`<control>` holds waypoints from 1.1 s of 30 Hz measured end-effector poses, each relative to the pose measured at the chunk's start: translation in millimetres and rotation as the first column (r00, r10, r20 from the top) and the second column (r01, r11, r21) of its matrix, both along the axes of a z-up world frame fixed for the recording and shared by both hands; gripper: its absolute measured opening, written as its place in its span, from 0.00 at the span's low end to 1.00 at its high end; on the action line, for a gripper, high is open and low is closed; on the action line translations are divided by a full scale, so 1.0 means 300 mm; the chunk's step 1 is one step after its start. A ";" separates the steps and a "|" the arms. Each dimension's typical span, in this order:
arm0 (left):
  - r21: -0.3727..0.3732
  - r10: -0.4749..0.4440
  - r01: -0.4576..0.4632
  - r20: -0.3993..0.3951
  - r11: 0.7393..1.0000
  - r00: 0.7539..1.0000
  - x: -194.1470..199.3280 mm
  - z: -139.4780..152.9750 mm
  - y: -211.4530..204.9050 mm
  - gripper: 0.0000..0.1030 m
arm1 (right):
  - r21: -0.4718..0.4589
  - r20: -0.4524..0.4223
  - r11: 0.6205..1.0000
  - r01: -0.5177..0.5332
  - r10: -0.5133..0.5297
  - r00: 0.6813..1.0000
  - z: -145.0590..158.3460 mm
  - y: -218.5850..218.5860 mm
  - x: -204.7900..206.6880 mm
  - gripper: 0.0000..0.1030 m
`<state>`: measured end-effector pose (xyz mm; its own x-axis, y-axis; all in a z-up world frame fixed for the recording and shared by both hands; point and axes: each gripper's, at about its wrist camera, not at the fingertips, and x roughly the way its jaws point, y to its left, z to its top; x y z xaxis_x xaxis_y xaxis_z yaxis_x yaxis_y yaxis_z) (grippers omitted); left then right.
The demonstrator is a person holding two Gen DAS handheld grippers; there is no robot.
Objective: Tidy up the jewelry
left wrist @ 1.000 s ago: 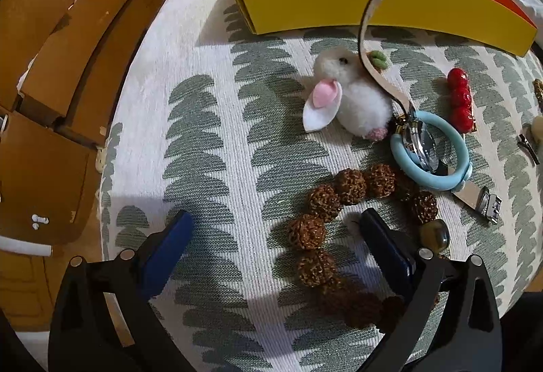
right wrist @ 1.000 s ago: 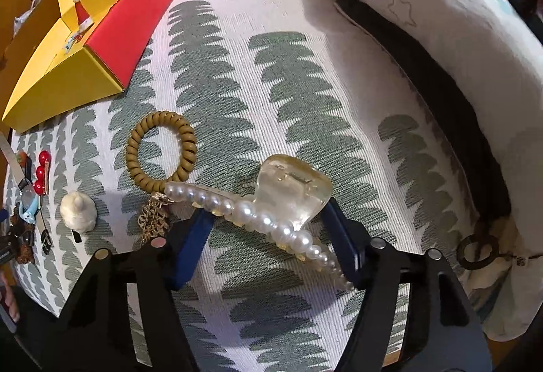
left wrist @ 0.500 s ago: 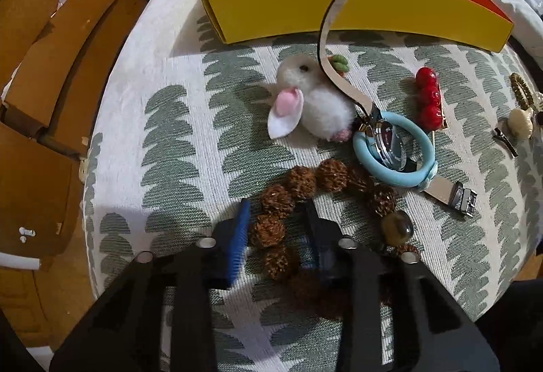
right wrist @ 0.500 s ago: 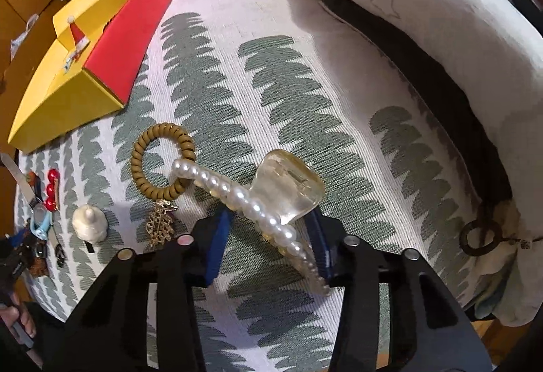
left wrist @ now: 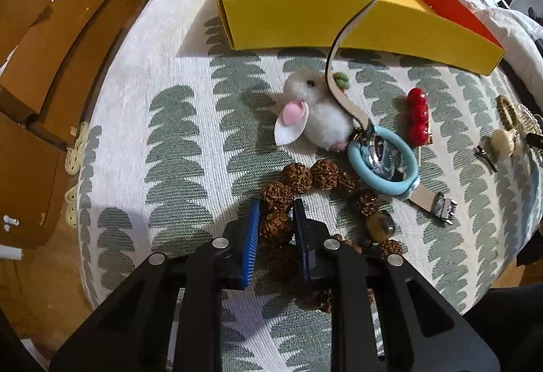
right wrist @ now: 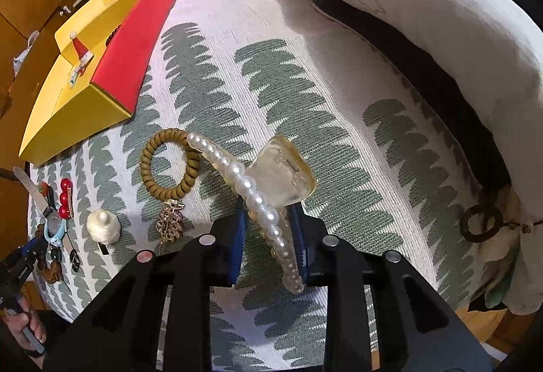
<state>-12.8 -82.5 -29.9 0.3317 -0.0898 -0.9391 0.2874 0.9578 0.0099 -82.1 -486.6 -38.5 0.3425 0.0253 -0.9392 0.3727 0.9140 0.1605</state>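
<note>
Pickup step, both at once. Left claw (left wrist: 275, 219) clamped on the brown bead bracelet (left wrist: 298, 180) near the blue ring (left wrist: 383, 161). Right claw (right wrist: 268, 233) closing on the pearl hair clip (right wrist: 268, 182), apparently gripped. Next: probably lift clear, then carry to the yellow box (left wrist: 292, 15) at the far side.

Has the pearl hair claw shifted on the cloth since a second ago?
Yes. The pearl hair claw has tipped up and swung: its pearl row now reaches over the coiled hair tie, as the right gripper is closing on it.
</note>
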 end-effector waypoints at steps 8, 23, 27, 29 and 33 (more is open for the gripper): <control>-0.049 -0.019 0.020 0.034 0.999 0.999 -0.027 0.065 0.008 0.20 | -0.003 0.040 1.000 0.020 -0.020 0.999 0.057 -0.001 -0.034 0.25; -0.133 -0.041 0.056 0.116 0.989 0.992 -0.065 0.197 -0.002 0.20 | -0.002 0.118 1.000 0.020 -0.020 0.993 0.140 0.030 -0.057 0.25; -0.155 -0.042 0.063 0.135 0.986 0.990 -0.076 0.226 -0.002 0.20 | -0.009 0.133 1.000 0.014 -0.013 0.991 0.159 0.044 -0.056 0.25; -0.164 -0.035 0.059 0.142 0.985 0.989 -0.077 0.240 0.001 0.20 | -0.011 0.142 1.000 0.010 -0.009 0.990 0.169 0.054 -0.053 0.25; -0.188 -0.021 0.051 0.162 0.981 0.987 -0.073 0.278 0.012 0.20 | -0.014 0.168 1.000 -0.005 0.007 0.986 0.198 0.087 -0.044 0.25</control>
<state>-34.6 -79.0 53.5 0.4680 -0.2772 -0.8391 0.3312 0.9353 -0.1242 -95.2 -460.4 20.8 0.4957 0.0161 -0.8683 0.3356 0.9186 0.2086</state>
